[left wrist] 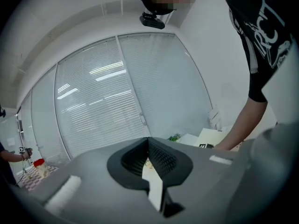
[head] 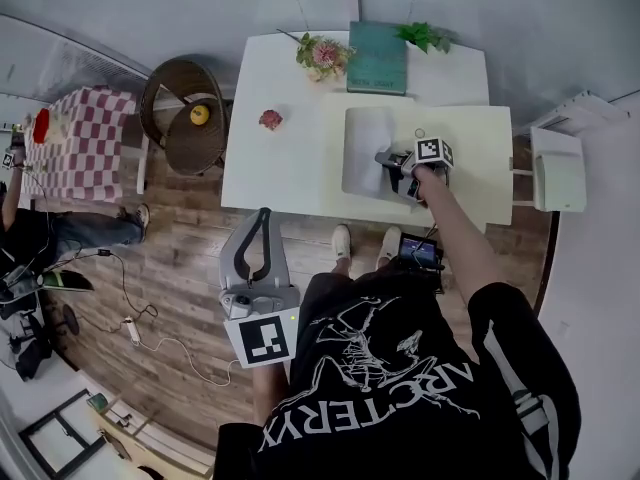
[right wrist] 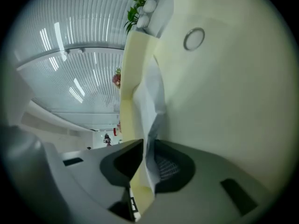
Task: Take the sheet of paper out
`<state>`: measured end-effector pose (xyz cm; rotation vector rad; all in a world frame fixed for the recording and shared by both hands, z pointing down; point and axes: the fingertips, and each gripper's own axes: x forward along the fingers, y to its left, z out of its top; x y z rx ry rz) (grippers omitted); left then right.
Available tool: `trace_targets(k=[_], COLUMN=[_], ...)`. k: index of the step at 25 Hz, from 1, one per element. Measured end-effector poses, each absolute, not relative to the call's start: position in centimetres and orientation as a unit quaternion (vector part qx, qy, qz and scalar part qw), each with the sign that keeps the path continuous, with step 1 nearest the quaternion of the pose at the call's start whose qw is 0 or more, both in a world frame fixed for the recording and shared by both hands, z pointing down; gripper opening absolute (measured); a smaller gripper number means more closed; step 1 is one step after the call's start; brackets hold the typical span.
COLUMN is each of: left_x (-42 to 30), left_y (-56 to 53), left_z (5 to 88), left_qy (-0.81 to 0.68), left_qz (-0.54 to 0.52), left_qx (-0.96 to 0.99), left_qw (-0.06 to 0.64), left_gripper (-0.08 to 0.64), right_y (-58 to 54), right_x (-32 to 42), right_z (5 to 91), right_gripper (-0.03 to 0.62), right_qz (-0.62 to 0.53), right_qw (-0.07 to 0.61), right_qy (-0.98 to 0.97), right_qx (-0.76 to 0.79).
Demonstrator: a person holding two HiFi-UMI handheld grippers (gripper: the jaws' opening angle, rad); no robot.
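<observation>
A white table (head: pixel 285 158) stands on a wood floor (head: pixel 180 268). On it lies a pale yellow folder (head: pixel 480 158). The right gripper (right wrist: pixel 145 167) is closed tight on the sheet of paper (right wrist: pixel 152 101), which runs up and away from its jaws. The folder's edge sits just beside the paper, on the left jaw's side. The left gripper (head: pixel 262 214) is well apart from the paper, held low by the person's hip. Its jaws are closed, with nothing in them.

The only readable print is the white brand name "ARC'TERYX", arched beneath a white skeleton drawing on the person's black short-sleeved T-shirt (head: pixel 420 408), just right of the left tool (head: pixel 260 224).
</observation>
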<state>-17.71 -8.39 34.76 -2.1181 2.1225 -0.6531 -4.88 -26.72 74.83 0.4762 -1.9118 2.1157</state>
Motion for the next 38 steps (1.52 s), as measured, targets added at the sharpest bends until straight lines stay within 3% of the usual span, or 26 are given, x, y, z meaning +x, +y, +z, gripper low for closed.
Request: trace_targets(k=[4,12,19,29,38], left_x=[-18.5,-18.4,-17.4,-15.6,-12.9], left_y=[-7.9,-8.4,-10.6,-13.6,-16.0], left_z=[34.8,35.2,34.7,33.9,33.4], left_qy=[0.697,0.687,0.66,0.62,0.59], left_qz=[-0.21,-0.203,-0.174,-0.134,-0.111], left_qx=[-0.684,-0.697,-0.729,-0.771,-0.796], left_qw=[0.036,0.035,0.048,0.063,0.072], left_gripper=[0.011,0.011,0.011,0.011,0.011], right_y=[-26.6,-26.5,-26.5,-24.5,-24.4], right_x=[-5.2,-4.4,-2.2,4.6,6.8], right_z=[74.5,74.7,70.5,61.7,47.8], right_gripper=[0.078,0.024,0.014,0.014,0.014], right_qz=[0.739,0.719,0.665,0.457,0.276], right_qw=[0.086,0.116,0.111,0.132,0.083], right_qy=[-0.651,-0.665,-0.717,-0.838,-0.905], right_qx=[0.15,0.165,0.18,0.267,0.312])
